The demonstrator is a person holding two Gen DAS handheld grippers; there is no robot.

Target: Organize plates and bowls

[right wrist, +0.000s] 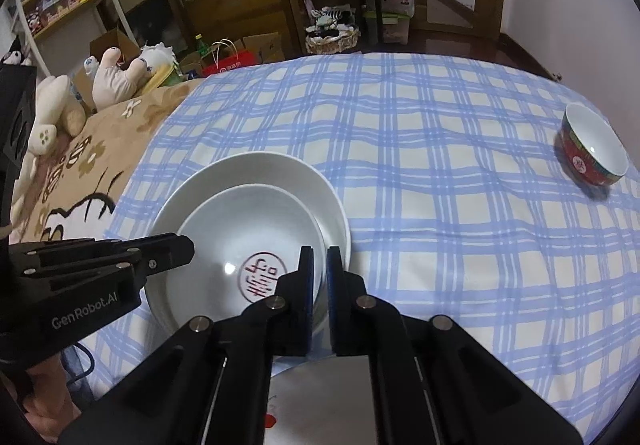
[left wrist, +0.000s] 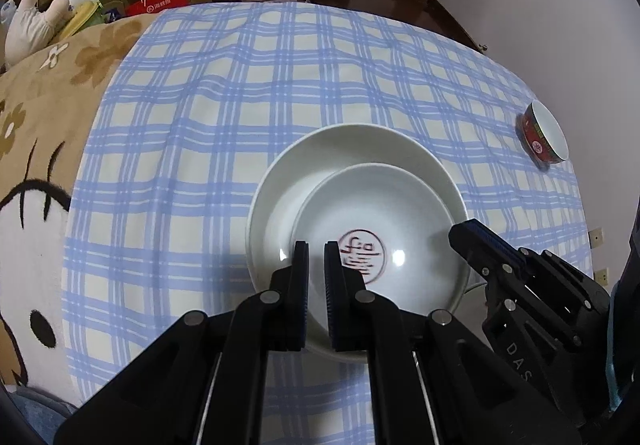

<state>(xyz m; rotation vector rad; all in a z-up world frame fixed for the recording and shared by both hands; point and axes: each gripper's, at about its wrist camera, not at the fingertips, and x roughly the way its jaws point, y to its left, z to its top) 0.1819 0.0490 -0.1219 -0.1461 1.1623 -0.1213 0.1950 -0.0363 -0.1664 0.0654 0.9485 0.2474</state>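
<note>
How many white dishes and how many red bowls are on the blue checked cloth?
White dishes: 2, a big white plate with a smaller white dish inside it
Red bowls: 1, the red bowl
Total: 3

Both grippers are matte black plastic linkages with round silver pivot pins. The left gripper (right wrist: 170, 251) carries white "GenRobot.AI" lettering; the right gripper (left wrist: 466, 235) shows ribbed blue finger pads and pale letters "DAS".
</note>
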